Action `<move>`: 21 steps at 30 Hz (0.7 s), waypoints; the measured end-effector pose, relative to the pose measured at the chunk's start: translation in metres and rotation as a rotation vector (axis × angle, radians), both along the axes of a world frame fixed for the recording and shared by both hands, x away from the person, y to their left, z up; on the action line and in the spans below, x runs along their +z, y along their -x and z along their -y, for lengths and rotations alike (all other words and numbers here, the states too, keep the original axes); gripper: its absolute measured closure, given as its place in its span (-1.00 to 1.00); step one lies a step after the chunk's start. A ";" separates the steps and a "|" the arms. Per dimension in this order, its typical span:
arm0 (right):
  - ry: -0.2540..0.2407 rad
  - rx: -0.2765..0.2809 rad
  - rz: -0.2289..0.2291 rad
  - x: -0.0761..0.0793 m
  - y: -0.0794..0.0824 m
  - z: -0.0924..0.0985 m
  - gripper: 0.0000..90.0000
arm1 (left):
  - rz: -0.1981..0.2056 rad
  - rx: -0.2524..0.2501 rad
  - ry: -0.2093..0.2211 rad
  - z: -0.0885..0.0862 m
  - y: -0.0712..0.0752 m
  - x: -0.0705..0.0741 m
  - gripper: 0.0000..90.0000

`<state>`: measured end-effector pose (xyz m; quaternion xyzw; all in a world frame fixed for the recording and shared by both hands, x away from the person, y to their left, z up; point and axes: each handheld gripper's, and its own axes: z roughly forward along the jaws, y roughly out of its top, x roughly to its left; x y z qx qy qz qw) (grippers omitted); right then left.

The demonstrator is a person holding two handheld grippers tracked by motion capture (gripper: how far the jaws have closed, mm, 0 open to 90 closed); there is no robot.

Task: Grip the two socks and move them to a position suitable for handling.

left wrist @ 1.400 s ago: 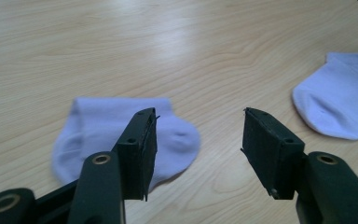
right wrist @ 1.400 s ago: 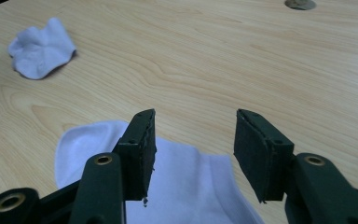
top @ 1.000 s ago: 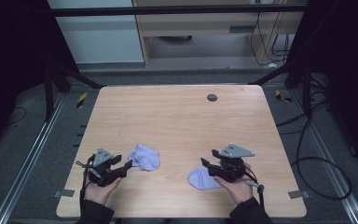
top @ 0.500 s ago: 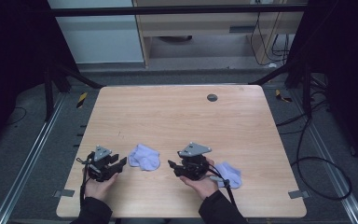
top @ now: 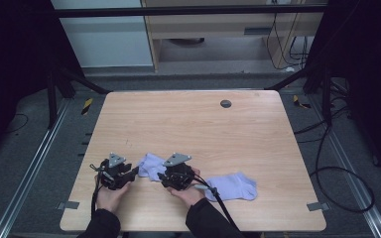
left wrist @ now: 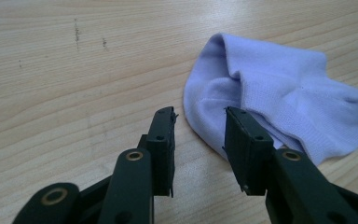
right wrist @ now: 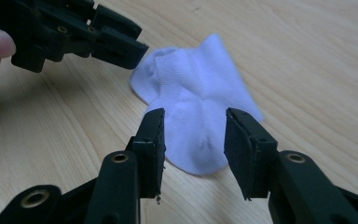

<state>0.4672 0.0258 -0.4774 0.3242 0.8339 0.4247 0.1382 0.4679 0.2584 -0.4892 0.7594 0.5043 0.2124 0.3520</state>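
On the wooden table (top: 188, 124), both hand-held grippers, jaws spread, closing, flank a sock (top: 151, 164).

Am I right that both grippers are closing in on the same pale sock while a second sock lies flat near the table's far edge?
Not quite: the second sock lies near the table's near edge, beside the right forearm, as the high view shows. Both the left gripper and right gripper do flank the same pale sock.

Overhead forward-down, two close views, shared sock (top: 151, 164)
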 end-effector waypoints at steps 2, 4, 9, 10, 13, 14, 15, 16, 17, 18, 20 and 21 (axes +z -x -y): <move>0.016 0.004 -0.013 -0.006 -0.001 -0.008 0.34 | -0.005 -0.001 -0.005 0.001 -0.001 -0.001 0.41; 0.030 0.012 -0.017 -0.010 -0.003 -0.012 0.37 | -0.009 -0.008 -0.004 0.002 -0.003 -0.002 0.44; 0.038 0.024 -0.030 -0.017 -0.004 -0.023 0.42 | -0.023 -0.017 0.003 0.005 -0.005 -0.004 0.52; 0.040 0.028 -0.032 -0.018 -0.004 -0.024 0.42 | -0.027 -0.018 0.001 0.006 -0.005 -0.004 0.54; 0.060 0.038 -0.030 -0.021 -0.003 -0.030 0.47 | -0.043 -0.021 0.004 0.006 -0.006 -0.006 0.60; 0.068 0.040 -0.035 -0.022 -0.003 -0.031 0.50 | -0.044 -0.023 0.003 0.007 -0.007 -0.006 0.62; 0.070 0.044 -0.035 -0.023 -0.004 -0.032 0.52 | -0.047 -0.025 0.003 0.007 -0.007 -0.006 0.64; 0.075 0.041 -0.036 -0.024 -0.003 -0.033 0.58 | -0.051 -0.026 0.002 0.007 -0.007 -0.007 0.67; 0.079 0.039 -0.033 -0.024 -0.003 -0.033 0.61 | -0.055 -0.027 0.002 0.008 -0.007 -0.007 0.69; 0.079 0.035 -0.031 -0.024 -0.003 -0.033 0.65 | -0.057 -0.028 0.003 0.008 -0.007 -0.007 0.71; 0.075 0.025 -0.042 -0.024 -0.004 -0.033 0.78 | -0.061 -0.028 0.010 0.008 -0.007 -0.007 0.78; 0.075 0.024 -0.045 -0.024 -0.004 -0.033 0.84 | -0.064 -0.028 0.013 0.008 -0.007 -0.007 0.81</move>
